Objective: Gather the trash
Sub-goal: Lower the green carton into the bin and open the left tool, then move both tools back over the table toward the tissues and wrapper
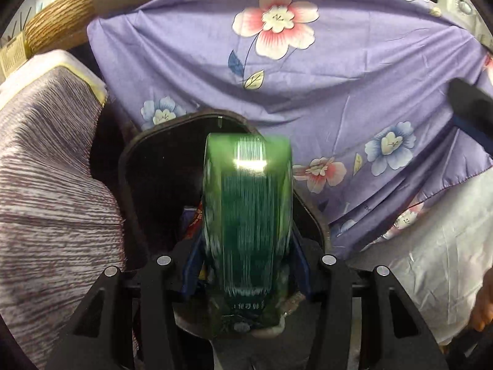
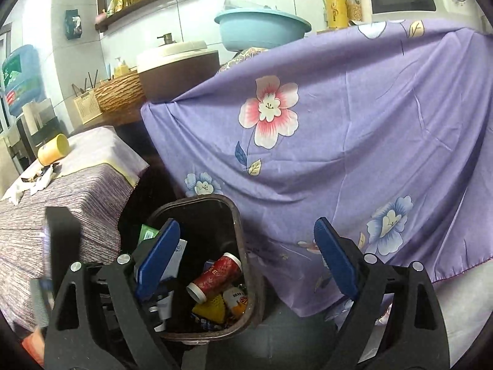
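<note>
A green can (image 1: 246, 203), streaked by blur, stands upright between the blue pads (image 1: 191, 265) of my left gripper (image 1: 246, 246), right over the mouth of the dark bin (image 1: 129, 160). The can smears while the cloth behind stays sharp, so it seems to be slipping through loose jaws. In the right wrist view the bin (image 2: 240, 222) holds a red paper cup (image 2: 215, 274), a yellow wrapper (image 2: 212, 306) and other litter. My right gripper (image 2: 246, 225) hangs wide open above the bin with nothing between its fingers.
A purple flowered cloth (image 2: 354, 141) drapes the table right behind the bin. Left of the bin stands a low stand under striped cloth (image 2: 71, 209), with a tipped yellow cup (image 2: 54, 149) and crumpled paper (image 2: 30, 185). A pot, a basin and a basket sit behind.
</note>
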A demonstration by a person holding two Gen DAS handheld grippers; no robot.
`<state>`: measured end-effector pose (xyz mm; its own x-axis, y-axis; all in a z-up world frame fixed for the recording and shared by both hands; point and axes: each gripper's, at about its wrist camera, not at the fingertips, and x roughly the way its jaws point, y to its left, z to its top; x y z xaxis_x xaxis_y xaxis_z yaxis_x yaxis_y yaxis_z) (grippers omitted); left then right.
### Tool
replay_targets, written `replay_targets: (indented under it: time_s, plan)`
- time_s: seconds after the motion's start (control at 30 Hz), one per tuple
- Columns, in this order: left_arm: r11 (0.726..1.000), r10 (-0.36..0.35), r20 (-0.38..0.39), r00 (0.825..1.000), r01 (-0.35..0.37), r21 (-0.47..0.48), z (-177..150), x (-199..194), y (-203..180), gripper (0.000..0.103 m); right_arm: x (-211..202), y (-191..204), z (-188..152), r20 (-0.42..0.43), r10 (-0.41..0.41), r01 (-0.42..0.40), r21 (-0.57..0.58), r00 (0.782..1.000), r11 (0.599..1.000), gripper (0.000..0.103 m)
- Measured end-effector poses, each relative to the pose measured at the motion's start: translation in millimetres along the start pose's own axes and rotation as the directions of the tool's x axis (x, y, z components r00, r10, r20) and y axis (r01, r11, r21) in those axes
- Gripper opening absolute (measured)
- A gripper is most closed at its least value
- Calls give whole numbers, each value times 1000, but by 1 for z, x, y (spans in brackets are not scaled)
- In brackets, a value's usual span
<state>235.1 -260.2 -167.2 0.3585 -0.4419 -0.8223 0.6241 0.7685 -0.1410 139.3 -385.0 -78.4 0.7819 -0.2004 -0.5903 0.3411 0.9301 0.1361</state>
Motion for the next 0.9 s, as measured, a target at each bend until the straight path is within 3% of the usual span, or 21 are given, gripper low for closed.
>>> replay_targets:
  time_s: [0.1,0.27,0.43,0.67,0.77,0.9]
  plan:
    - [1000,-4,-4,1000,4,-23,0,4,4,77,-2,1,0,1,10,-10,-2,1000,1000,88]
    - [999,-32,25,999,33,-36,-2,-13,3,81,-5,2,3,15,13,-13,-5,1000,1000,89]
    - [999,-26,123,992,30,-28,-5,-59,-1,89,-7,1,7,31,18,-18,5,999,1000,90]
    - [999,-7,266,964,18,-41,-21,-141,4,98,-7,16,15,41,53,-53,-5,998,999,92]
    - [998,40,315,948,-25,-52,-28,-170,12,98,-5,33,17,35,98,-97,-27,995,995,93]
    - [985,163,339,927,-135,-105,-38,-202,35,98,-3,64,19,22,160,-158,-75,987,985,93]
